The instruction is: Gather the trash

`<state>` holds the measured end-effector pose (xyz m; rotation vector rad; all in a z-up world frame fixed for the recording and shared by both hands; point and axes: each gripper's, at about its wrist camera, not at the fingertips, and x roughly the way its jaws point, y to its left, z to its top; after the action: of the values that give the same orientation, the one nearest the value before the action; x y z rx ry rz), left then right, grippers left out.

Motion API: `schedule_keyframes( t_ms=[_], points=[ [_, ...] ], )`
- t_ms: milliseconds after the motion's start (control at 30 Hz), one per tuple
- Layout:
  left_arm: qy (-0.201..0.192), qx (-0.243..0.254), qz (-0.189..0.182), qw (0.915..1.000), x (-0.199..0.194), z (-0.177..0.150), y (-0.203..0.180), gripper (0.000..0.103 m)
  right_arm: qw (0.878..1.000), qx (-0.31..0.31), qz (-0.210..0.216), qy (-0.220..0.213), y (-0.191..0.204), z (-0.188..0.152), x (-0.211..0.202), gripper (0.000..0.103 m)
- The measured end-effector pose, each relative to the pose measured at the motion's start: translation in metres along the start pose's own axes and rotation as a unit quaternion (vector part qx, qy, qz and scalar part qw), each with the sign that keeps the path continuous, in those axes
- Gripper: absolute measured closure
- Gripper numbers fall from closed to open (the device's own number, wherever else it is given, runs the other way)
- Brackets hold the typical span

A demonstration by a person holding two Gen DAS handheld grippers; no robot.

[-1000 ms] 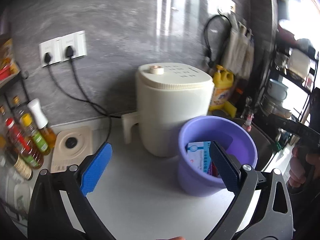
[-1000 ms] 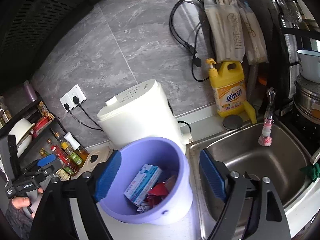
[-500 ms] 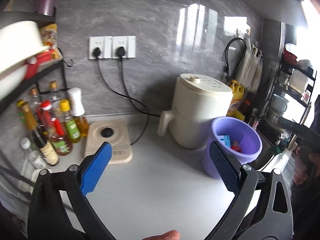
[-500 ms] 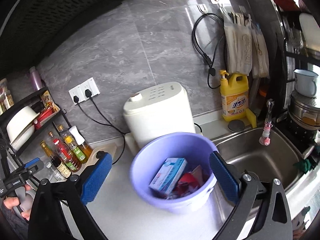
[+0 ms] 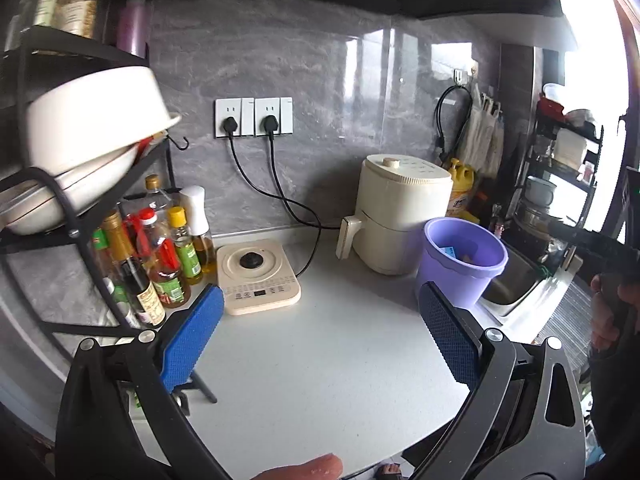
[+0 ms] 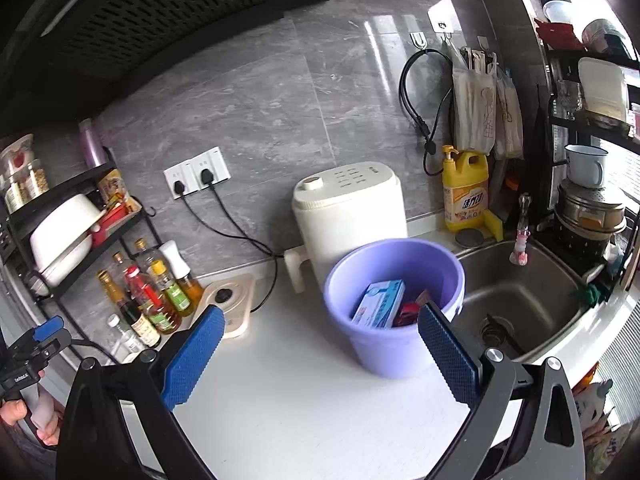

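The purple bucket stands upright on the white counter, its mouth facing up, touching or just in front of the cream air fryer and just left of the steel sink. Inside the bucket a blue-and-white box leans against the wall, its long axis running from the bucket floor up toward the rim on the air fryer's side, with red wrappers just beside it toward the sink.

The right gripper hangs above the counter in front of the bucket, its blue pads spread wide with nothing between them. The left gripper is likewise spread apart and empty, well left of the bucket, near the cream induction cooker and the sauce bottles.
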<state>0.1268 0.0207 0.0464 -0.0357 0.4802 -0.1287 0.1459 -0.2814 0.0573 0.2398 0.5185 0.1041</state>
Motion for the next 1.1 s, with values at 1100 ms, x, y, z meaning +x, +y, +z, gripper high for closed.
schedule_keyframes(
  t_ms=[1100],
  points=[
    [-0.047,-0.002,-0.051,0.9976,-0.076,0.004,0.035,0.006,0.998,-0.052,0.018,0.016,0.084,-0.041,-0.071,0.008]
  ],
)
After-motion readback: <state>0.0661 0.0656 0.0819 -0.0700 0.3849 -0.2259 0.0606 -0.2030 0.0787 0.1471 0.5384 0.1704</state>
